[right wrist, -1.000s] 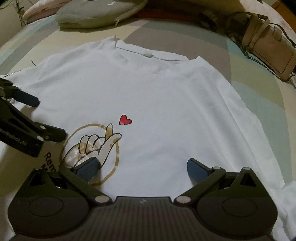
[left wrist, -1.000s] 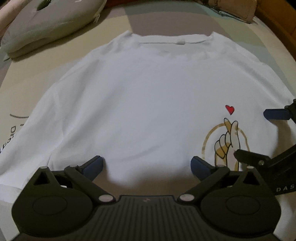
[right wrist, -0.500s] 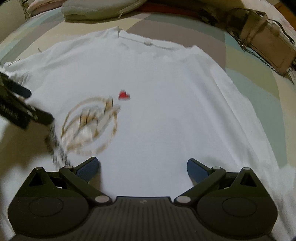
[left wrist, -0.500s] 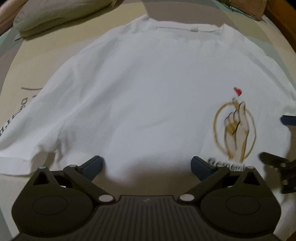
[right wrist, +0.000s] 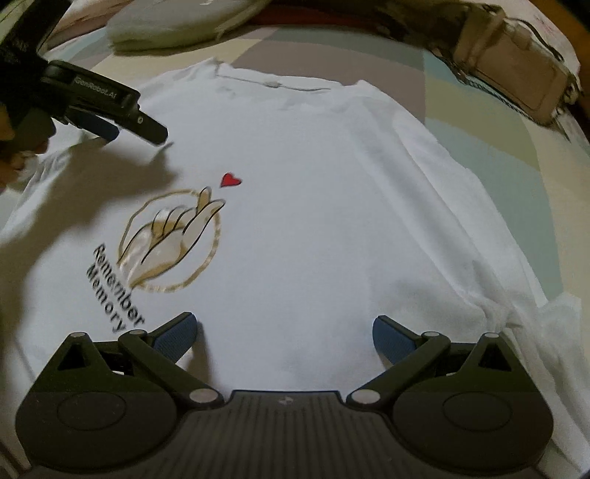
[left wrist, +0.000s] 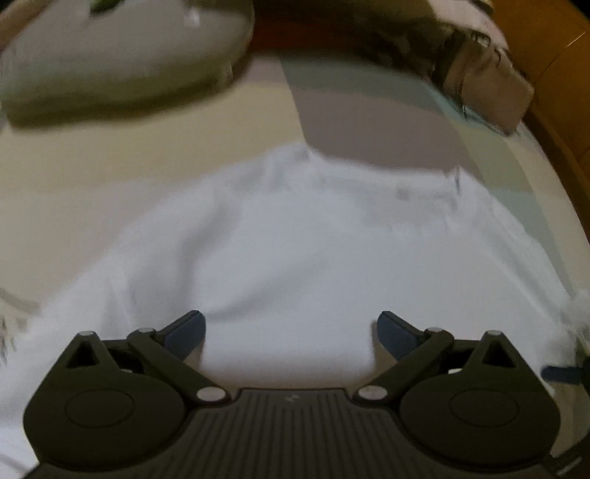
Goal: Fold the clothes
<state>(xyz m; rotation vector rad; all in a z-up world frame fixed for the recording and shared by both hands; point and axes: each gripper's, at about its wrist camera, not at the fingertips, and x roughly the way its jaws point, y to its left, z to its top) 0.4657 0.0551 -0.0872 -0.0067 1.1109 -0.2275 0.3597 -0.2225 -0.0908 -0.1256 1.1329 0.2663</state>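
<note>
Here the right hand-held gripper (right wrist: 284, 331), nearest in its own view, hangs low over the hem end of the white cotton T-shirt with the gold finger-heart print (right wrist: 313, 206), its blue-padded jaws spread wide with only flat cloth between them, gripping nothing. The left hand-held gripper (left wrist: 291, 328) is likewise splayed apart and empty above the shirt; from the right wrist view it hovers over the shoulder area at the shirt's left side, just above the fabric. The shirt lies spread flat, print up, on the pastel colour-block bedsheet (right wrist: 490, 121), with no fold in the body showing. Its long axis runs from the hem beside the right gripper away to the collar, so the neck points toward the grey pillow (right wrist: 177, 22) and the beige handbag with a chain strap (right wrist: 512, 77) at the far end of the bed. To fold well, I judge each gripper should pinch only a small bit of cloth at a seam or edge, both at matching points along that axis, lift just enough to clear the sheet, and carry the flap across evenly so the crease runs straight. The bunched sleeve at the near right edge looks likely to wrinkle unless smoothed.
</note>
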